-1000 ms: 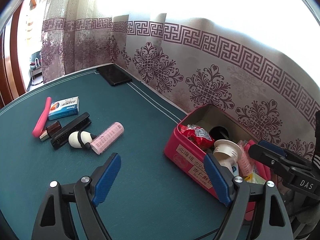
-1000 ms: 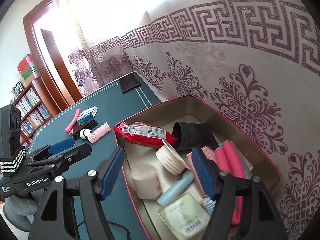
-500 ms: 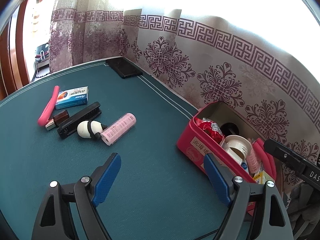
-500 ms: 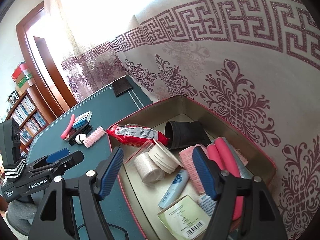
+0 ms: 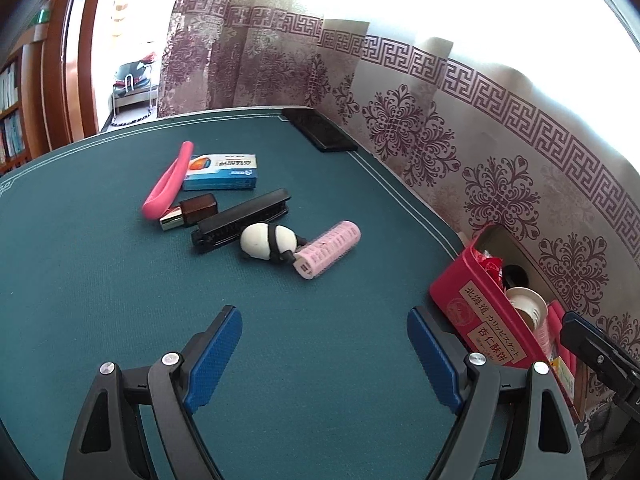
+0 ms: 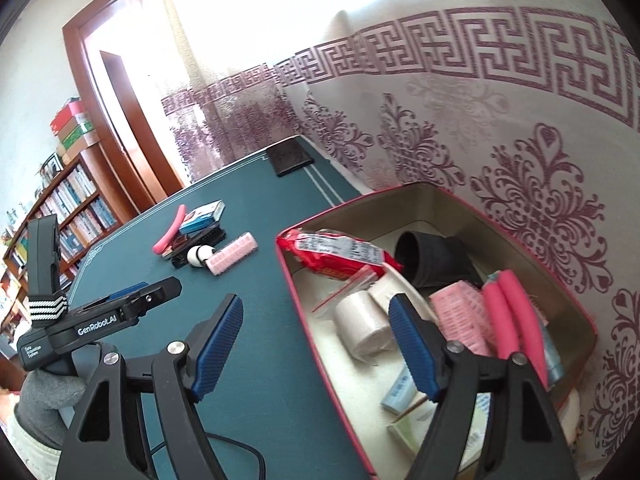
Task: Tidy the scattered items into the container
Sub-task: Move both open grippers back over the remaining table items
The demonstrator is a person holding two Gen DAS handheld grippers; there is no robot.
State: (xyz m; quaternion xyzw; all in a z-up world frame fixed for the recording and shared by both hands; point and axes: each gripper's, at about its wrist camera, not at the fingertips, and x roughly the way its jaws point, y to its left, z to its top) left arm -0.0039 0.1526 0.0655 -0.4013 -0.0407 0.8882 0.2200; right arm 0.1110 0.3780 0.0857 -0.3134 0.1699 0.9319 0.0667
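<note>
Swinging from the red tin box (image 5: 476, 312) toward the ribbed pink hair roller (image 5: 328, 250), the empty, wide-open left gripper (image 5: 324, 354) may nudge it into the seemingly touching black-and-white panda toy (image 5: 266, 242), while the right gripper (image 6: 316, 344), opening and holding nothing, hovers at the tin's rim.

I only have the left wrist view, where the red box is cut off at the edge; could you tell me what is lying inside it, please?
Observer: In the right wrist view the red box holds a red snack packet along its far end, next to a black cup on its side.
Operator: Is the right gripper holding anything?
Observer: No. The right gripper is over the box's near wall, its jaws are opening and nothing is between them.
Operator: Is a pink roller in there already?
Observer: Yes, a pink hair roller lies beside two pink foam sticks.
</note>
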